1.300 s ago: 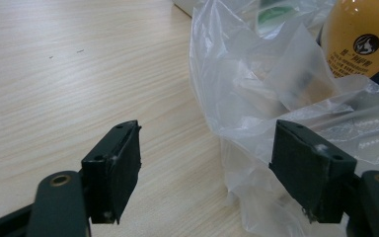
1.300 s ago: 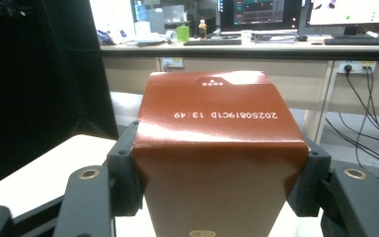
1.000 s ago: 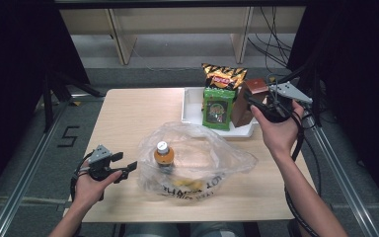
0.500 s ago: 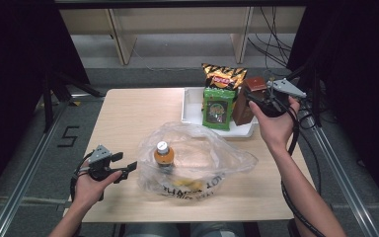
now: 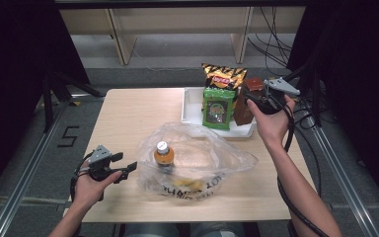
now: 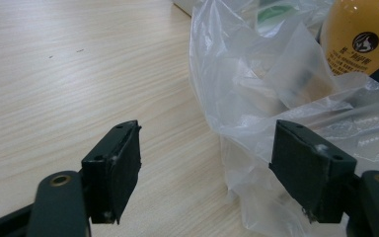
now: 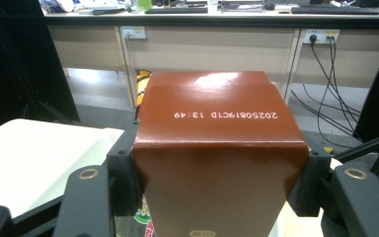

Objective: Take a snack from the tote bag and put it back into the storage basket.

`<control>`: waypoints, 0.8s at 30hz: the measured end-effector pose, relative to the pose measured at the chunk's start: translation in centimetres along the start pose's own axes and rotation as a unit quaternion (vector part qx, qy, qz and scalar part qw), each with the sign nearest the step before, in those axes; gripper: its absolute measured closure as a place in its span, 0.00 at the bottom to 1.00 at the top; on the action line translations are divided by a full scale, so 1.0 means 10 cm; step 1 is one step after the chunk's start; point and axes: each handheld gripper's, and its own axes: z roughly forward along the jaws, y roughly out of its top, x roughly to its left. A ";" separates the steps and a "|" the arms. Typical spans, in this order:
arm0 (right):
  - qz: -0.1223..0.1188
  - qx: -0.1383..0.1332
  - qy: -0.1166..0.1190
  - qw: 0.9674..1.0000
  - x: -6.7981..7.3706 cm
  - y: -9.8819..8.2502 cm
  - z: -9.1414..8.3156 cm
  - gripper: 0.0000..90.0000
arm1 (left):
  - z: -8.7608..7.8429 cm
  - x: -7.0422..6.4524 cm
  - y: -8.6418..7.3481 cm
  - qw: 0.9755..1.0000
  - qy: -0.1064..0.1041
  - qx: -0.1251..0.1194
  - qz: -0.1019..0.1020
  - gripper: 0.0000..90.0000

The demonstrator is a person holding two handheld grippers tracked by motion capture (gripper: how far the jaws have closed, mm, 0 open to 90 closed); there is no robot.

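1. High view: the right gripper clamps the brown carton standing in the white tray at the table's far right edge, beside the green packet and chip bag. The left gripper sits near the front left corner, just beside the plastic bag.
2. Left gripper view: jaws spread wide, holding nothing; the plastic bag touches the right-hand jaw, an orange bottle inside it.
3. Right gripper view: both jaws press the brown carton's sides.
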 end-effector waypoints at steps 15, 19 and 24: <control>0.000 0.012 -0.013 1.000 -0.01 -0.07 0.13 0.43 | 0.00 0.00 0.00 1.000 -0.002 0.000 0.001 0.30; 0.005 0.020 -0.015 1.000 0.01 -0.08 0.16 0.43 | 0.00 0.00 0.00 1.000 -0.001 0.000 0.001 0.30; 0.004 0.022 -0.020 1.000 0.00 -0.11 0.21 0.43 | -0.01 0.00 0.00 1.000 -0.001 0.000 0.001 0.30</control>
